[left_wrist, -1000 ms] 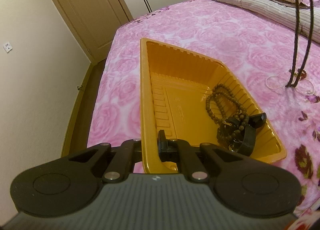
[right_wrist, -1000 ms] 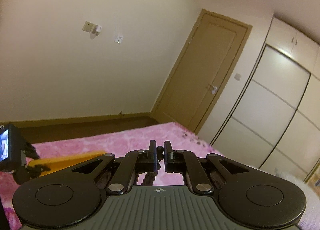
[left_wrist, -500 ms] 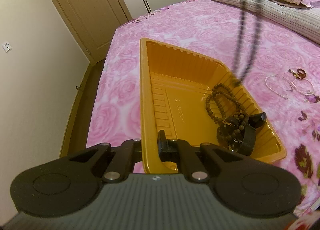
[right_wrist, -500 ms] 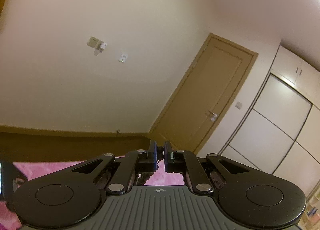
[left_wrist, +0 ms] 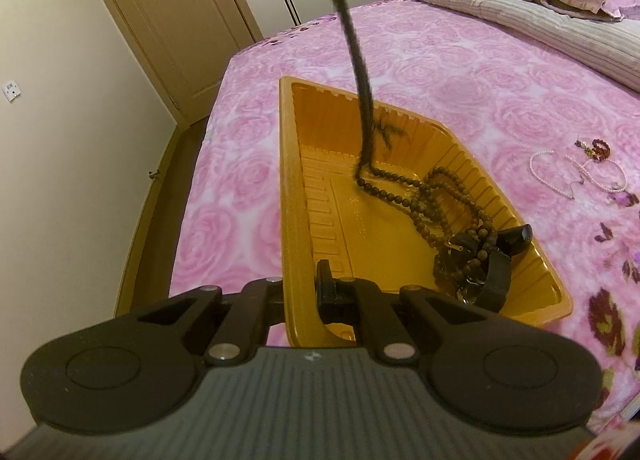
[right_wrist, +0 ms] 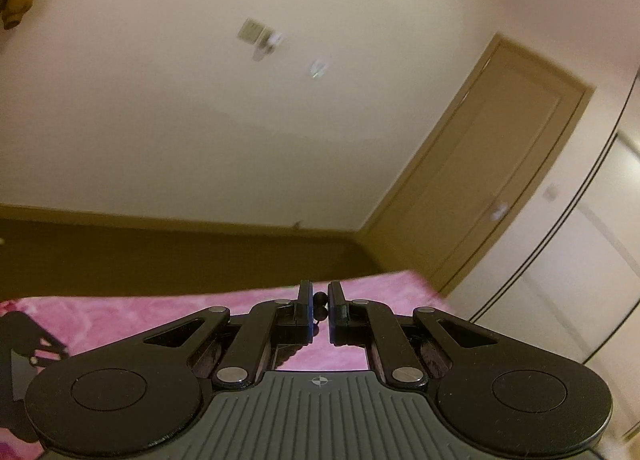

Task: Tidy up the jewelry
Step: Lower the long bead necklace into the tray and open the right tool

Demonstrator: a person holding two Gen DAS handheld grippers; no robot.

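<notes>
My left gripper [left_wrist: 304,292] is shut on the near rim of an orange plastic tray [left_wrist: 296,196] that lies on the pink bed. In the tray lie a brown bead string [left_wrist: 448,200] and a black watch [left_wrist: 492,272]. A dark bead necklace [left_wrist: 352,40] hangs down from above, its lower end resting on the tray floor. My right gripper [right_wrist: 319,306] is shut on a dark bead [right_wrist: 320,300] of that necklace, high above the bed, facing the wall and door.
A pearl necklace [left_wrist: 552,176] and a red bead bracelet [left_wrist: 600,148] lie on the pink rose bedspread [left_wrist: 460,60] right of the tray. Pillows and a striped quilt [left_wrist: 540,12] are at the far right. The bed edge and floor are left.
The hanging dark necklace has moved left from over the bedspread to over the tray, and its lower end now lies in the tray. The left gripper has held still.
</notes>
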